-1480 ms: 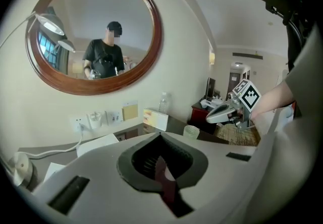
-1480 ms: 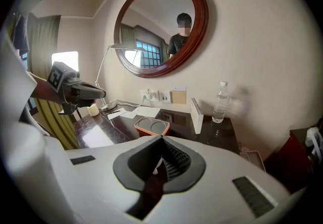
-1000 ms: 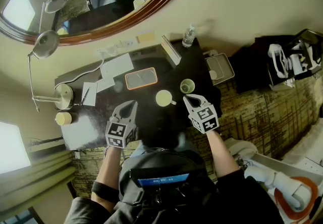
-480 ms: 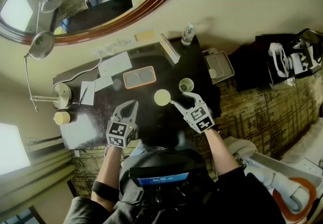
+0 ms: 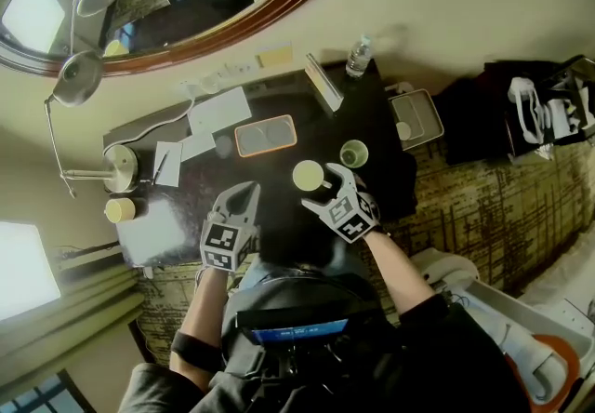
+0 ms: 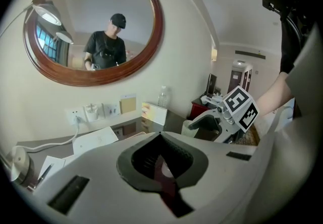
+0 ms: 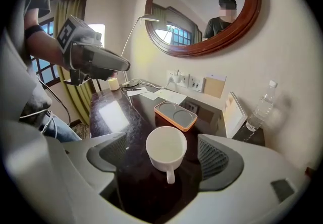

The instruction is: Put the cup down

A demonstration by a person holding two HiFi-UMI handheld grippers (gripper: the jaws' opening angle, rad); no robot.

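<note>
Tabletop (image 5: 370, 118): dark and glossy, set against the wall under an oval mirror (image 5: 214, 6). Contents, left to right:

1. Desk lamp (image 5: 116, 165), far left corner, with a small yellow cup (image 5: 119, 209) just beside its base. Both are well apart from the work, probably parked out of the way.
2. Papers (image 5: 218, 111), along the wall side.
3. Left tool (image 5: 246, 190), near the front edge. Jaws together, nothing between them. Judged idle, held low and to one side so the other hand has room.
4. Orange tray (image 5: 265, 135), with two round recesses, both vacant. It lies beyond the left tool, near the cup but apart from it.
5. Cup (image 5: 308, 176), white, the task's thing. Upright on the tabletop near the middle, handle pointing back toward the person. It appears fully set down.
6. Right tool (image 5: 325, 186), straddling the cup. Its jaws have just been opening and stand wide apart. The cup sits between them, with the pads clear of it on both sides. Judged a release: the placing looks done and only the withdrawal is left, best drawn straight back so the handle is not clipped.
7. Green cup (image 5: 353, 154), just beside the right tool's outer jaw. A sideways exit could knock it.
8. Card stand (image 5: 323, 84) and water bottle (image 5: 359, 56), at the wall, far right corner.
</note>
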